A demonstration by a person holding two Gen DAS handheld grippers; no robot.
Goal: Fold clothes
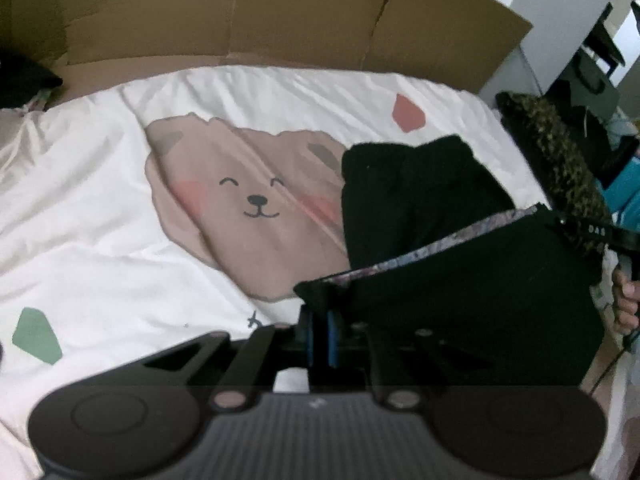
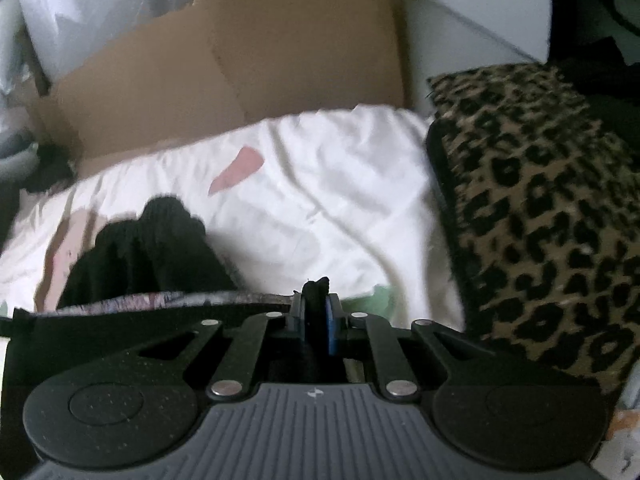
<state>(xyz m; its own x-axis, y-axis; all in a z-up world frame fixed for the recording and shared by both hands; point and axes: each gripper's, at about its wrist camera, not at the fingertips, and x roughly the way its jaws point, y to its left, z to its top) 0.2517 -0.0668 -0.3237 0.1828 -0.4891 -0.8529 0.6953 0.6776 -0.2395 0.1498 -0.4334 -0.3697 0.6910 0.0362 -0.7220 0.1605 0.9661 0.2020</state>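
On the white bear-print quilt (image 1: 100, 200), in front of a cardboard sheet (image 1: 260, 12) and beside a leopard cushion (image 2: 540, 208), lies a black garment (image 1: 420, 200), its near edge with a patterned inner band (image 1: 440, 246) raised between the two tools. Left gripper (image 1: 319, 322) is clenched on one corner of that edge and right gripper (image 2: 316, 304) on the other, a tuft of cloth poking out past its pads. It looks light, soft and limp, likely to sag between the grips, so corners of the banded edge seem the right hold, kept taut.
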